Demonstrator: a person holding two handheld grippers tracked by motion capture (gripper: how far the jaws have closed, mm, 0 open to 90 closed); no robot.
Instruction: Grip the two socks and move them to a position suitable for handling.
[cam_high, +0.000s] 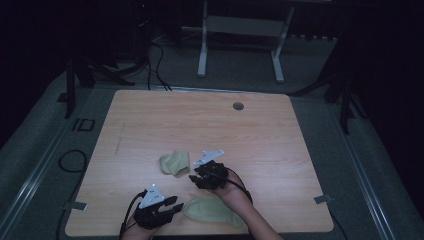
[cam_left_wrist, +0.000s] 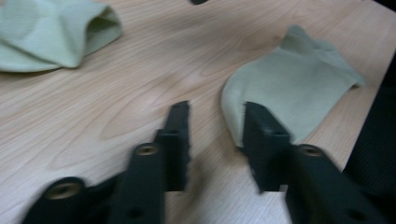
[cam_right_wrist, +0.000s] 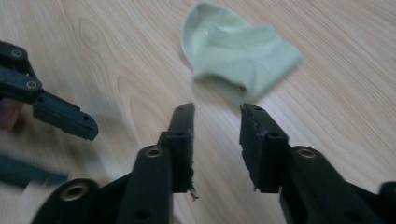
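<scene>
In the high view a wooden table (cam_high: 150, 125) fills the middle of the frame, with two pale green socks on its lower half. The folded sock (cam_high: 175, 163) lies a little below centre; the flat sock (cam_high: 212, 211) lies near the bottom edge, partly under the person's right forearm. The left gripper (cam_high: 176, 206) sits at the lower left of the table, its tips pointing toward the flat sock and just beside its left end. The right gripper (cam_high: 196, 177) is at lower centre, just right of the folded sock and apart from it. In the left gripper view the left gripper (cam_left_wrist: 215, 135) has its jaws partly open with bare wood between them; nothing is gripped. The right-hand jaw in that frame overlaps the near edge of the flat sock (cam_left_wrist: 294, 88) at centre right; whether it touches the cloth cannot be told. The folded sock (cam_left_wrist: 51, 32) is at the upper left. In the right gripper view the right gripper (cam_right_wrist: 217, 135) likewise stands partly open and holds nothing, bare table between the jaws. The folded sock (cam_right_wrist: 238, 56) lies beyond the tips at upper centre, not touched. The left gripper (cam_right_wrist: 65, 116) appears at the left edge of that frame, blurred.
</scene>
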